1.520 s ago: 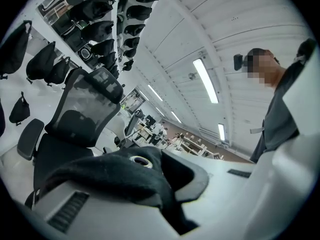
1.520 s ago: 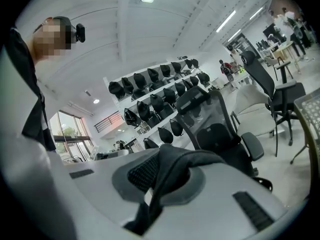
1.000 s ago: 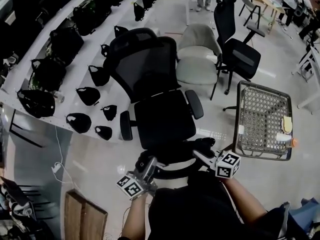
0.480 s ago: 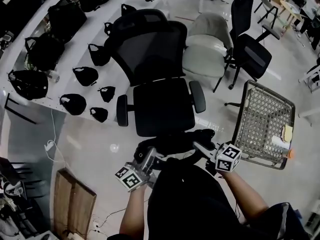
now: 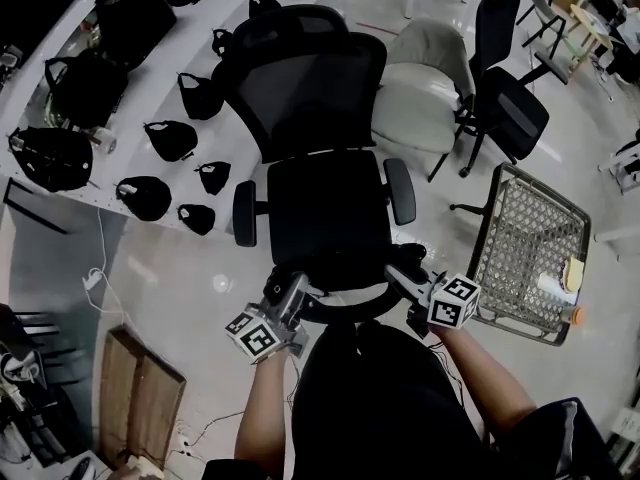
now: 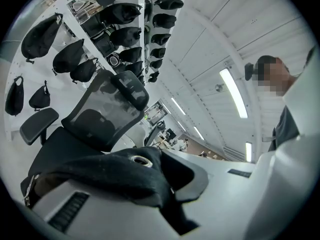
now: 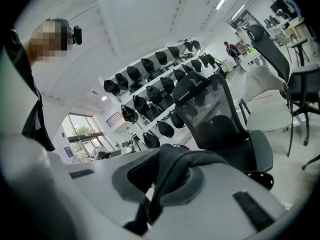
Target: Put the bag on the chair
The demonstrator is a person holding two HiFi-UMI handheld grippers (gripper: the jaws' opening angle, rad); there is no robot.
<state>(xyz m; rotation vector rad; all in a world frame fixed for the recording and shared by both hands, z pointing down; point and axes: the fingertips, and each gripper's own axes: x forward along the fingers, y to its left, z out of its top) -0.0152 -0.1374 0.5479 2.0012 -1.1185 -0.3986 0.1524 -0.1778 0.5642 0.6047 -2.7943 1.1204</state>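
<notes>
A black mesh office chair stands straight ahead of me with its seat bare; it also shows in the left gripper view and the right gripper view. My left gripper and right gripper hold a black bag between them, just at the seat's front edge. Its dark bulk hangs down toward me and blends with dark clothing. The left gripper is shut on a fold of bag fabric with a metal eyelet. The right gripper is shut on a bag strap.
A long white shelf at the left carries several black bags. Behind the chair stand a pale armchair and another black office chair. A wire basket cart sits at the right. Wooden boards lie on the floor at lower left.
Both grippers with the bag have come forward, from short of the chair to the front edge of its seat. The chair now sits closer and more central in the head view.
</notes>
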